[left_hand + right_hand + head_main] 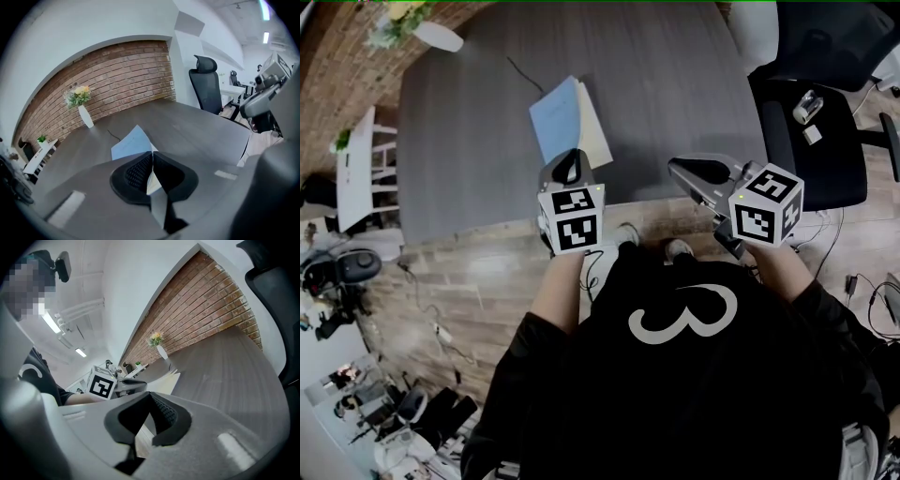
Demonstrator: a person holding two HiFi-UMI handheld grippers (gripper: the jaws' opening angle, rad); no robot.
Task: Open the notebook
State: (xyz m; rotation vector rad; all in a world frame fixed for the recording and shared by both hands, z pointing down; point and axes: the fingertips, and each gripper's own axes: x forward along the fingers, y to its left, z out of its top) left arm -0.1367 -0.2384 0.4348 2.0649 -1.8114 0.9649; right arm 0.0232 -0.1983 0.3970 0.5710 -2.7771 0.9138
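The notebook [567, 122] was seen lying on the grey table [675, 94], towards its near edge, and the blue cover [551, 120] was already raised off the cream pages [598, 131]. The left gripper [570, 169] was found right at the near end of the book. In the left gripper view its jaws [152, 154] were pressed together on a thin pale sheet, with the blue cover [131, 143] rising straight out of the pinch. Whether a page or two had been caught along with the cover could not be told.

The right gripper [680, 167] was held off to the side, just past the table's edge, clear of the book. Its jaws [150, 393] were seen closed on nothing.

So the opening was judged to be under way, not finished, and several hazards were noted. Nothing was pinning the book down, so the whole notebook could be dragged or lifted with the cover, instead of being hinged open. The pinch was narrow and on a thin edge, so the sheet could be slipped out and dropped shut again. If the pull were made across the spine, the cover could be creased or torn at the pads. And so near the edge, the book could be tugged off the table.
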